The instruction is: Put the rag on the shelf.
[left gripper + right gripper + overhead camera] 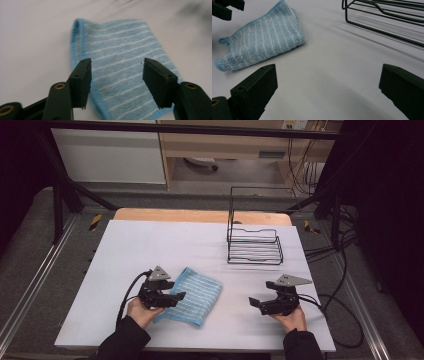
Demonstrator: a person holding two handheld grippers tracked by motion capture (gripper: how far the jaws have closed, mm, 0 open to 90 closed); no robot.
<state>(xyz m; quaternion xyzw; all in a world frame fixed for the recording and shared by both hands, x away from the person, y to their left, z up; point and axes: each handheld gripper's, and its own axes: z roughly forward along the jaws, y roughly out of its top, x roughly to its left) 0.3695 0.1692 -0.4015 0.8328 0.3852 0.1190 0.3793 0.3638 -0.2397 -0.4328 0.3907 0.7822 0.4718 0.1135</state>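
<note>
Seemingly, the folding is done and the folded blue striped cloth (pixel 192 295) is let go on the white table (pixel 150 250).
The cloth is seen lying flat, doubled over with its edges roughly matched, at the near left of the table, well apart from the black wire rack (pixel 254 240) that stands at the far right. The left gripper (pixel 176 296) is held just over the cloth's near-left part, its jaws parted with nothing pinched between them; striped fabric is seen below the gap in the left gripper view. The right gripper (pixel 255 303) is kept off to the right over bare table, jaws spread wide and empty. What is left is judged to be a move into the rack, if one is intended; nothing has been placed there yet.
</note>
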